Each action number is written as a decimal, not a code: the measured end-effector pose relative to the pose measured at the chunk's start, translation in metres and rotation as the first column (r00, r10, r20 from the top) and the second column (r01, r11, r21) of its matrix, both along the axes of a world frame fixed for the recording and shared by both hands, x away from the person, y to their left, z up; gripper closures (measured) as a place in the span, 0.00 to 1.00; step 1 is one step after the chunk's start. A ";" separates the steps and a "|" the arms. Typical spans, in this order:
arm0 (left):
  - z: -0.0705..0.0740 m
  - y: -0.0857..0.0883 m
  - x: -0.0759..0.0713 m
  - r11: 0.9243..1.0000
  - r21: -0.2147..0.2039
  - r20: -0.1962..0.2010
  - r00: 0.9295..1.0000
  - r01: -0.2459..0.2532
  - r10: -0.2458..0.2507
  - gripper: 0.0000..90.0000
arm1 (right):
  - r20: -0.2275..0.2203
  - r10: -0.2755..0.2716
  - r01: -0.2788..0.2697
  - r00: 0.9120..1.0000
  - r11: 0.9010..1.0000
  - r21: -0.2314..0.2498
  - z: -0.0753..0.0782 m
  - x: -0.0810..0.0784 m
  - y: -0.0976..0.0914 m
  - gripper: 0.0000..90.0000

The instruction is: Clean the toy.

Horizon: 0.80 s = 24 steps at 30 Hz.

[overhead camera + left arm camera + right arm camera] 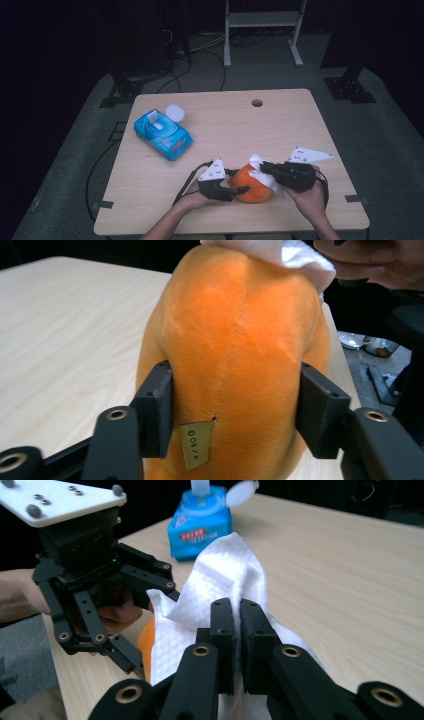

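Left gripper (235,191) fingers clamp the orange plush toy (252,184) by its sides, pinning it to the bench (225,130) as an anchor. Right gripper (239,611) fingers clenched on a white wipe (220,575) draped over the toy's top, likely for wiping. Wipe pack (162,131) sits well off beyond the toy.

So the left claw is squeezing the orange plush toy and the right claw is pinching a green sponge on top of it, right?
Not quite. The right claw is pinching a white wipe, not a green sponge, as the right gripper view shows. The left claw does squeeze the orange plush toy.
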<state>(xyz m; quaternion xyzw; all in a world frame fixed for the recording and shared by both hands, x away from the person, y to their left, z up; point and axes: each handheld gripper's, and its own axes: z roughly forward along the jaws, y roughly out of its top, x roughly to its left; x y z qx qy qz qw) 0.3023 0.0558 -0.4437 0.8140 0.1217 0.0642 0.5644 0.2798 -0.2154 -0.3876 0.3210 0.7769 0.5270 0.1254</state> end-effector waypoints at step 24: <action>0.020 0.017 0.002 0.996 0.085 0.012 0.999 -0.032 0.031 0.48 | -0.082 0.009 -0.007 0.997 1.000 0.031 -0.013 0.008 0.003 0.95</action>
